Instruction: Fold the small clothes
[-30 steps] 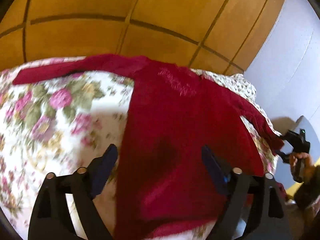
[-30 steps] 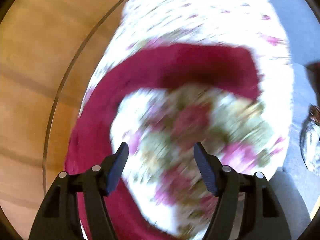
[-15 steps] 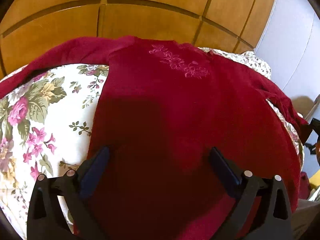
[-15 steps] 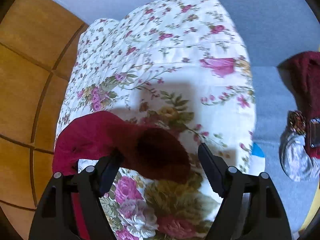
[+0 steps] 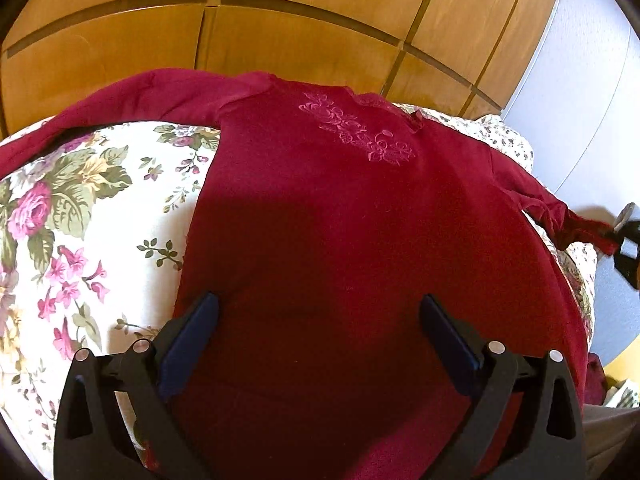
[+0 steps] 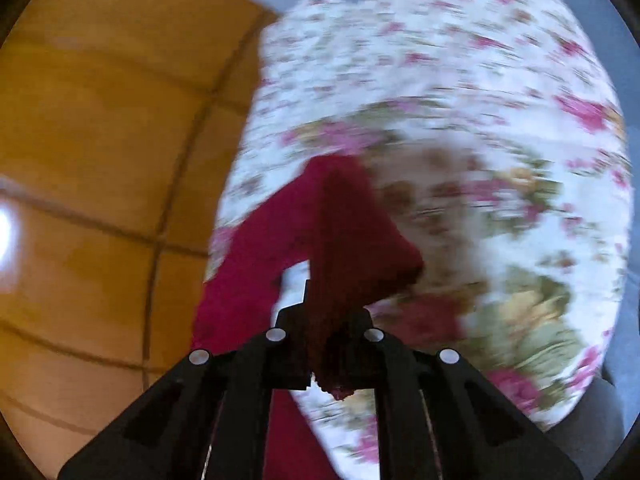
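Note:
A dark red long-sleeved top with embroidered flowers on the chest lies spread flat on a floral bedspread. My left gripper hovers open over the lower part of the top, with only flat cloth under its wide-apart fingers. The right sleeve's cuff is lifted off the bedspread, with my right gripper shut on it. From the left wrist view the right gripper shows at the far right edge, holding the sleeve's end. The right wrist view is blurred.
Wooden panelled doors stand behind the bed, and a pale wall is at the right. The floral bedspread stretches away beyond the held cuff. Grey floor shows beside the bed at the right.
My right gripper closed on the sleeve's cuff and lifted it off the bedspread. My left gripper came down closer over the top's body, then held still, jaws wide.

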A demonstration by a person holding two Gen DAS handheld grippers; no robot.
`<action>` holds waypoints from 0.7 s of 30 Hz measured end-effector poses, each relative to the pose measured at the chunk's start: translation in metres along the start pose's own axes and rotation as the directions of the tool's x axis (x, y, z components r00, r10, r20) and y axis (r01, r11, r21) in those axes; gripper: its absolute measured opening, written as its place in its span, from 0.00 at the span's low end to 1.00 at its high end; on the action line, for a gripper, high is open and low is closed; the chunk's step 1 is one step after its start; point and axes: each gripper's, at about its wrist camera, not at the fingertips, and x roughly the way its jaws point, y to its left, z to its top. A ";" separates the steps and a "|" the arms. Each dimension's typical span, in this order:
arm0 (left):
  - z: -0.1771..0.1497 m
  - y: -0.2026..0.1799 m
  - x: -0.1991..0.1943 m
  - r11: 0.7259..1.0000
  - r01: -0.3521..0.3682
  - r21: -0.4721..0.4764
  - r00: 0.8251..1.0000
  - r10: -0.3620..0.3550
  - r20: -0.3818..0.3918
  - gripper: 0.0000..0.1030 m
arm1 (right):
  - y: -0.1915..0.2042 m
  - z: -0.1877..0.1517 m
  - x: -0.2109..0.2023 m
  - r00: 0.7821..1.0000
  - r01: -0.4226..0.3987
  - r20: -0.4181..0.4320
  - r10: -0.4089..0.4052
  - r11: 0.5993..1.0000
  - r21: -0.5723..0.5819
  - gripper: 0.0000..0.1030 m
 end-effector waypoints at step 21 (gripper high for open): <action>-0.002 0.001 -0.002 1.000 0.009 -0.012 1.000 -0.009 0.005 0.96 | 0.210 -0.188 0.156 0.923 -0.243 -0.386 0.013 0.796 -0.554 0.21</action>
